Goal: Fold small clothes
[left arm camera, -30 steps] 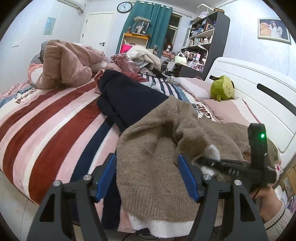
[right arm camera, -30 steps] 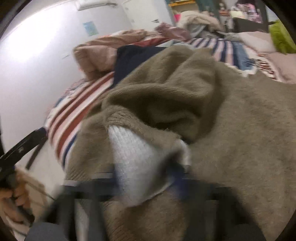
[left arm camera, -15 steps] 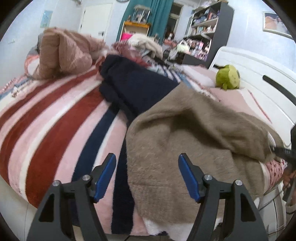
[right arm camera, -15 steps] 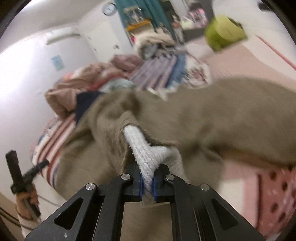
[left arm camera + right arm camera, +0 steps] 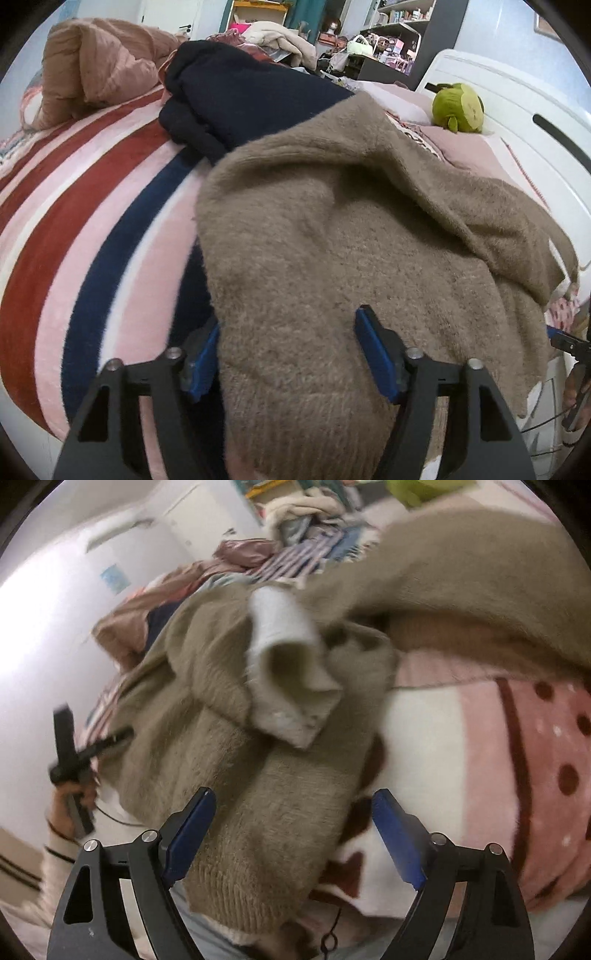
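My left gripper [image 5: 288,354] is wide open, low over the near hem of the sweater [image 5: 332,240]; the hem edge runs betw. the blue pads, left pad tucked at its edge. My right gripper [image 5: 293,830] is also spread wide, holding nothing, w/ the sweater's folded part betw. its fingers. Left hand [image 5: 72,801] grips its handle beside the sweater.

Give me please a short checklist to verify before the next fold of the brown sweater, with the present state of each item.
1. Left gripper open over the brown sweater: ok.
2. Right gripper open, holding nothing: ok.
3. White cuff released, lying on the sweater: ok.
4. Sweater flat: not ok, a fold crosses its far side.
5. Navy garment apart from the sweater: not ok, they touch.
6. Hem fully on the striped blanket: cannot tell.
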A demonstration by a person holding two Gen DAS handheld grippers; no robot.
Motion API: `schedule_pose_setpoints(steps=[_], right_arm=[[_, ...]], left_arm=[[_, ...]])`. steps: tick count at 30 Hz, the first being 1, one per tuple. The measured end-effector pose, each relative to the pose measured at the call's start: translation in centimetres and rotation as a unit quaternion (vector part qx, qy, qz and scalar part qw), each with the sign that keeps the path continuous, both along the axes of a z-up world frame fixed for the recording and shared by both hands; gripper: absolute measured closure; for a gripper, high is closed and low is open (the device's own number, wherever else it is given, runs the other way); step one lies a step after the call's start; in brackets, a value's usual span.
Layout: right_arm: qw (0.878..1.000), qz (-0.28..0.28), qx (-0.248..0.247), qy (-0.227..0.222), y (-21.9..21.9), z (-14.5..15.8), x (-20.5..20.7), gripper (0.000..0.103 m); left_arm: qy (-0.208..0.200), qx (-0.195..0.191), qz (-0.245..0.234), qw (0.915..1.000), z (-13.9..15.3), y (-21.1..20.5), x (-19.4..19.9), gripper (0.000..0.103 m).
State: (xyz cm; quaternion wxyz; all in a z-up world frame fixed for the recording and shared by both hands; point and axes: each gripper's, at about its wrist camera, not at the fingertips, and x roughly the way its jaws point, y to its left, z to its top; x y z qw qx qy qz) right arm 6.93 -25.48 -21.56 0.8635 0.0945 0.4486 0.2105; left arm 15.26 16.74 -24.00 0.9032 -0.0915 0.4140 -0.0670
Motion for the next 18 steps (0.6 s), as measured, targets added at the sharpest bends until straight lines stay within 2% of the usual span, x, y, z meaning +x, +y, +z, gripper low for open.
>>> schedule_pose_setpoints(steps=[1, 2, 3, 7, 9, 13, 15, 18], right_arm=[[1.0, 0.004, -0.006, -0.002, 0.7, -0.2, 0.1, 0.055], [1.0, 0.004, -0.028, -0.007, 1.5, -0.4, 0.1, 0.069], [0.998, 0.002, -0.056, -0.015, 2.2, -0.5, 0.3, 0.088], [0.995, -0.005, -0.08, -0.057, 2.2, 0.9, -1.0, 0.093], [0.991, -0.017, -0.096, -0.087, 0.7, 2.6, -2.3, 0.093], [0.988, -0.053, -0.103, -0.101, -3.1, 5.4, -4.8, 0.094], [0.991, -0.052, -0.098, -0.076, -4.5, 5.5, -5.3, 0.094], [0.995, -0.047, -0.086, -0.029, -4.7, 3.7, -4.0, 0.09]], left_arm=[[0.0, -0.001, -0.002, 1.0, 0.0, -0.4, -0.2, 0.06], [-0.001, -0.006, -0.006, 1.0, 0.0, -0.7, -0.4, 0.073], [-0.004, -0.013, -0.014, 0.9998, 0.1, -1.1, -0.8, 0.085], [-0.026, -0.006, -0.033, 0.9991, 1.5, -2.7, -3.1, 0.089], [-0.047, -0.034, -0.053, 0.9969, 2.8, -3.2, -5.3, 0.089], [-0.042, -0.081, -0.094, 0.9914, 3.6, -4.2, -9.3, 0.089], [-0.031, -0.067, -0.099, 0.9924, 2.8, -4.8, -10.6, 0.085], [-0.011, -0.011, -0.072, 0.9973, 1.4, -5.2, -11.0, 0.077]])
